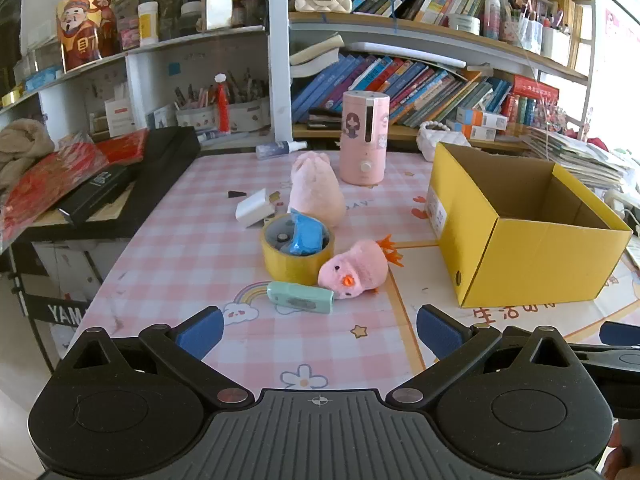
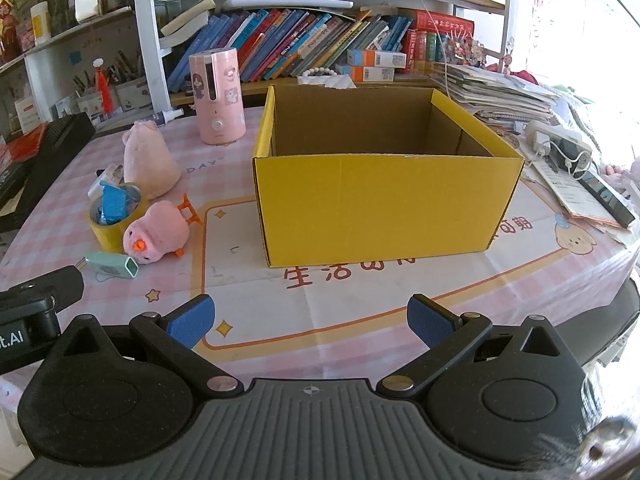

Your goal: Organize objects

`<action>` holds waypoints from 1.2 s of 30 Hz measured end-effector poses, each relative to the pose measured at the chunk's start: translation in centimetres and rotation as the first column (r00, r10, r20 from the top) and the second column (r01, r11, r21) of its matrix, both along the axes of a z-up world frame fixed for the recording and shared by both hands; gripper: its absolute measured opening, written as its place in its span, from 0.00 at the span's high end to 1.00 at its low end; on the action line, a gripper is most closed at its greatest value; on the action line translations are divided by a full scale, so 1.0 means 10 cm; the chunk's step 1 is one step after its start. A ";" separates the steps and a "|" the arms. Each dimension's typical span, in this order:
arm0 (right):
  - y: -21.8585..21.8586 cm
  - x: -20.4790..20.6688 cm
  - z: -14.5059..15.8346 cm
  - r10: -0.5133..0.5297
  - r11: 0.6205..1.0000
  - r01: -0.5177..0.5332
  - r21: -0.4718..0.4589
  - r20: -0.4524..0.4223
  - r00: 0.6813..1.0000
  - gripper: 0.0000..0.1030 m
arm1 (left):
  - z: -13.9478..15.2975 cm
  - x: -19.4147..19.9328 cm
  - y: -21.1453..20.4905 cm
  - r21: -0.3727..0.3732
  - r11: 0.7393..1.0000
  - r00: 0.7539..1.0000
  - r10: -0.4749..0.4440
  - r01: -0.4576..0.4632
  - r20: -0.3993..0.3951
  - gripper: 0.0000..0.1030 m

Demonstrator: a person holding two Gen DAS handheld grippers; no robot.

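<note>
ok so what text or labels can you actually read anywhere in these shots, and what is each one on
"DAY": tablecloth, printed beside the tall pink plush
"生活": tablecloth, orange print in front of the yellow box; the characters after it are cut off by the box
"YAM": black stand at the left, rest cut off
"t.AI": left gripper body, start cut off
Book spines, box label, papers: too small or blurred to read

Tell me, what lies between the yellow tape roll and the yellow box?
The pink chick toy lies there, beside the tape roll and apart from the yellow box; the left wrist view shows it best.
</note>
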State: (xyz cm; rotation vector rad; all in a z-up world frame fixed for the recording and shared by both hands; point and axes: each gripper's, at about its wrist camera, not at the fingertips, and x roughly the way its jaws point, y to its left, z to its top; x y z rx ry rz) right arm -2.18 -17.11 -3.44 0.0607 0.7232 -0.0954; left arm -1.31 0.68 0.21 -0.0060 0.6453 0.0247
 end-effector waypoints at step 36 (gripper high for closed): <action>0.03 -0.02 -0.01 -0.003 1.000 0.003 0.005 -0.005 1.000 0.00 | -0.02 -0.01 0.05 0.003 1.000 1.000 0.011 -0.010 -0.015 0.00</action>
